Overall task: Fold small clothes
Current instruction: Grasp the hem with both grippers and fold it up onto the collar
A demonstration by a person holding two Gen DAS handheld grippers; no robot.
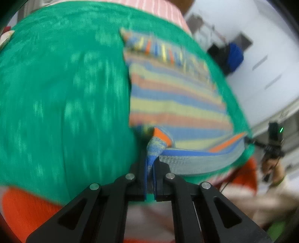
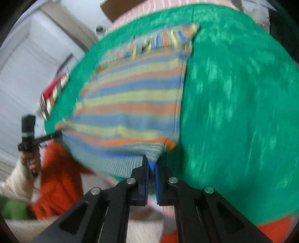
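**Both grippers pinching the near corners of a striped garment**

The left gripper [image 1: 149, 166] is clamping its 2 fingers [image 1: 162, 168] nearly together on a bunched corner of the striped knit garment [image 1: 177, 104], with blue ribbed hem fabric running down between the pads. The right gripper [image 2: 152, 164] is doing the same at the other near corner, its fingers [image 2: 143, 168] narrowed to a slit on a fold of the same garment [image 2: 130, 104]. The near hem is hanging lifted between the 2 grips, while the far part, banded in blue, yellow and orange, is lying flat.

The garment is resting on a green cloth [image 1: 61, 97] that is covering the surface, toward the cloth's edge. A pink striped layer [image 1: 164, 9] is showing past the cloth's far edge. Orange fabric [image 1: 24, 211] is showing below the near edge.

In the left wrist view the other handheld gripper [image 1: 274, 142] is appearing at the right margin; in the right wrist view a hand [image 2: 31, 162] in a cream sleeve [image 2: 15, 183] is gripping the other handle. White panelled walls [image 2: 24, 71] are standing behind. Both views are motion-blurred.
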